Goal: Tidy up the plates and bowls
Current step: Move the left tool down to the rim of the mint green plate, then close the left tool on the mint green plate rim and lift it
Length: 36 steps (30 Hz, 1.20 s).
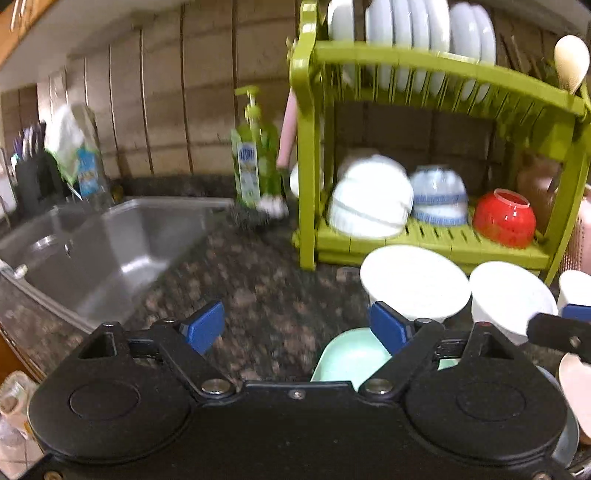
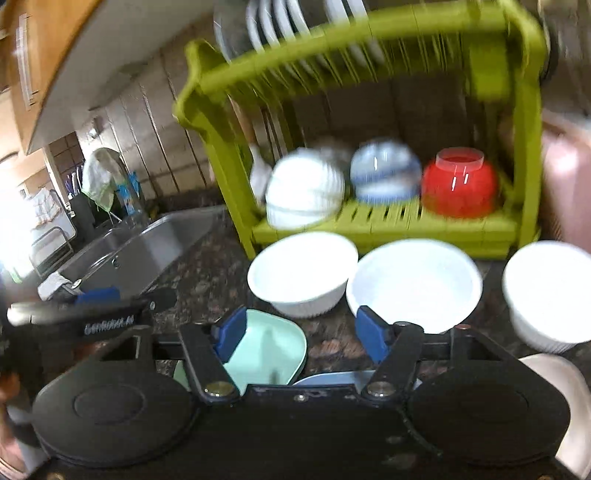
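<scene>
A green two-tier dish rack (image 1: pixel 436 59) (image 2: pixel 388 229) stands on the granite counter. White plates (image 1: pixel 417 33) stand upright in its top tier. Its bottom shelf holds upturned bowls: a white bowl (image 1: pixel 369 203) (image 2: pixel 303 192), a blue-patterned bowl (image 1: pixel 439 195) (image 2: pixel 384 170) and a red bowl (image 1: pixel 504 218) (image 2: pixel 458 184). Three white ribbed bowls (image 2: pixel 303 273) (image 2: pixel 413 280) (image 2: pixel 550 288) sit upright in front of the rack. A mint plate (image 1: pixel 351 354) (image 2: pixel 266 347) lies nearest. My left gripper (image 1: pixel 295 328) is open above the counter. My right gripper (image 2: pixel 301 332) is open over the mint plate's edge.
A steel sink (image 1: pixel 99 243) (image 2: pixel 136 251) lies to the left. A green soap bottle (image 1: pixel 255 162) stands beside the rack, with a scrubber at its foot. A pink item (image 2: pixel 565 173) stands right of the rack. A beige spoon (image 1: pixel 570 66) hangs on the rack's right end.
</scene>
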Available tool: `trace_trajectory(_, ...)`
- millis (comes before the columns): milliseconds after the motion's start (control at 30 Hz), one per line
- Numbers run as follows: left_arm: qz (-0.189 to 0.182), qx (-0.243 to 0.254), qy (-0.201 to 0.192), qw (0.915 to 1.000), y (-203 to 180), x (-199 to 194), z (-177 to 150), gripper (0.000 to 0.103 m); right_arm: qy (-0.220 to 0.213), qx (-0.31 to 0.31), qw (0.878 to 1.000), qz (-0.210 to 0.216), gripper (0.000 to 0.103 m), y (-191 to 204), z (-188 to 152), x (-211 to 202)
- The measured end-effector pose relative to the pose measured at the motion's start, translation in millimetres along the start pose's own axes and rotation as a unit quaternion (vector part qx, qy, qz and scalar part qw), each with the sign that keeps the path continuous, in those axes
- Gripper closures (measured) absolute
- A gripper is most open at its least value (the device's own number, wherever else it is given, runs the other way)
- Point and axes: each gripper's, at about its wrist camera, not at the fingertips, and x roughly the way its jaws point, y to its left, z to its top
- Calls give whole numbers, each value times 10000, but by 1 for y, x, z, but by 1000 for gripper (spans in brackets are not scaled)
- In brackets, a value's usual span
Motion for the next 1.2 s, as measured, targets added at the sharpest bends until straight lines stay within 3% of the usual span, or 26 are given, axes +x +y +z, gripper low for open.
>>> trace_trajectory(300, -128, -15, 492, 9987, 10, 23, -7, 20, 415, 412, 9977, 341, 37, -12, -3, 30)
trace_trajectory(633, -342, 214, 1024, 9939, 9, 47, -18, 43, 777, 507, 9954, 238, 54, -12, -7, 59)
trace_trajectory(867, -459, 380, 1147, 9916, 3, 50, -21, 49, 935, 360, 9949, 76, 67, -10, -12, 65)
trace_trajectory(1033, -446, 336, 1243, 9907, 5, 52, -22, 60, 1049, 378, 9938, 47, 70, -8, -15, 68)
trace_trajectory(1200, -706, 373, 1342, 9877, 2, 50, -24, 67, 1085, 301, 9936, 1, 72, -4, -18, 69)
